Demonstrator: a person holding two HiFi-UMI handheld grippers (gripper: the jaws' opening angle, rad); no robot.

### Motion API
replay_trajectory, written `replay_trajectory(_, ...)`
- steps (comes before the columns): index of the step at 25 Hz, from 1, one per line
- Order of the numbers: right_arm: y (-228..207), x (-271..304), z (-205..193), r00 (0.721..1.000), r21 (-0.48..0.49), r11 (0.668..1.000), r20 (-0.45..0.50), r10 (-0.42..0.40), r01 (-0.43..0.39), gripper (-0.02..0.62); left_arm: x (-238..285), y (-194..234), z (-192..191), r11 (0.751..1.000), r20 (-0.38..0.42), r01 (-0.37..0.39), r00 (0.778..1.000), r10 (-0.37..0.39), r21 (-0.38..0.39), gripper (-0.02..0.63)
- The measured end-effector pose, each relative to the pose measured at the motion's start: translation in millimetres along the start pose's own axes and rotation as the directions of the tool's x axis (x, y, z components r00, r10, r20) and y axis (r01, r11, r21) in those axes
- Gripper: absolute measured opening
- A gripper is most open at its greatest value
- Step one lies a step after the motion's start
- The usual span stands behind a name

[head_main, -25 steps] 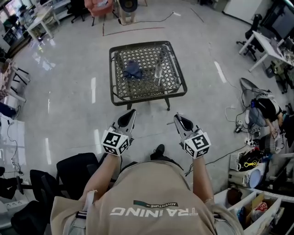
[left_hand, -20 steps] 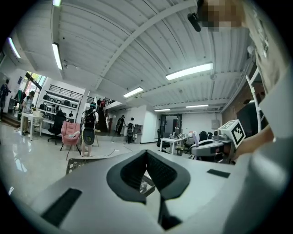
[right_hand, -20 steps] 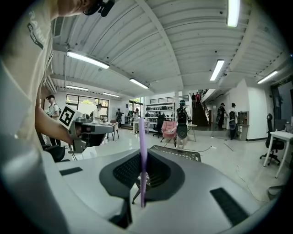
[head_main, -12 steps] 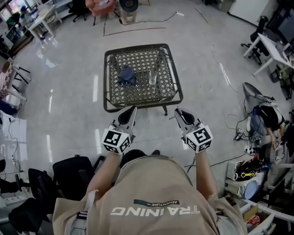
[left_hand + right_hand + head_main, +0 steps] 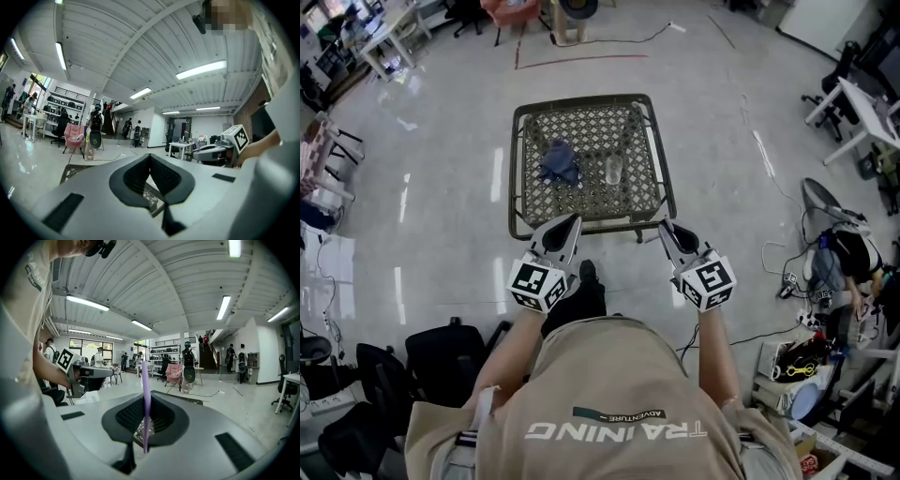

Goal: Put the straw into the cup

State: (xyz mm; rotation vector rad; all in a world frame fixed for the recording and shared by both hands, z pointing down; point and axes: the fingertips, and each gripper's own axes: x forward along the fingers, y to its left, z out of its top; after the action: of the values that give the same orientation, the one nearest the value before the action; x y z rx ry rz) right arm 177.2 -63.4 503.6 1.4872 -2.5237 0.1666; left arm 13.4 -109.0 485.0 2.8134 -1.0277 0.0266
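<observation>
A clear cup (image 5: pixel 613 170) stands upright on the dark woven-mesh table (image 5: pixel 517 178), right of its middle. My right gripper (image 5: pixel 665 226) is shut on a thin purple straw (image 5: pixel 145 380), which stands upright between its pads; the straw does not show in the head view. My left gripper (image 5: pixel 571 221) hangs level at the table's near edge, its jaws together with nothing between them. Both gripper tips reach only the table's front rim, well short of the cup. The left gripper view shows the right gripper (image 5: pixel 212 153) beside it.
A crumpled blue cloth (image 5: pixel 560 164) lies on the table left of the cup. Black chairs (image 5: pixel 441 352) stand at the lower left. Cables, bags and boxes (image 5: pixel 825 272) crowd the floor at the right. White desks (image 5: pixel 862 98) line the far edges.
The person has walked toward the table. Both grippers have come forward from open floor to the table's near edge, the straw still in the right one.
</observation>
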Motion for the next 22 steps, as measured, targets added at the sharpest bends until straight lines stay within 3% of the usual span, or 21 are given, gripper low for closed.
replay_trajectory(9, -57, 53, 23, 0.999, -0.004, 0.999, -0.008, -0.039, 0.038, 0.028, 70, 45, 18, 0.999, -0.006, 0.050, 0.999, -0.050, -0.001, 0.015)
replay_trajectory(22, -103, 129, 52, 0.995, -0.003, 0.995, -0.015, -0.095, 0.095, 0.028, 130, 113, 31, 0.992, -0.036, 0.124, 0.992, -0.124, -0.005, 0.015)
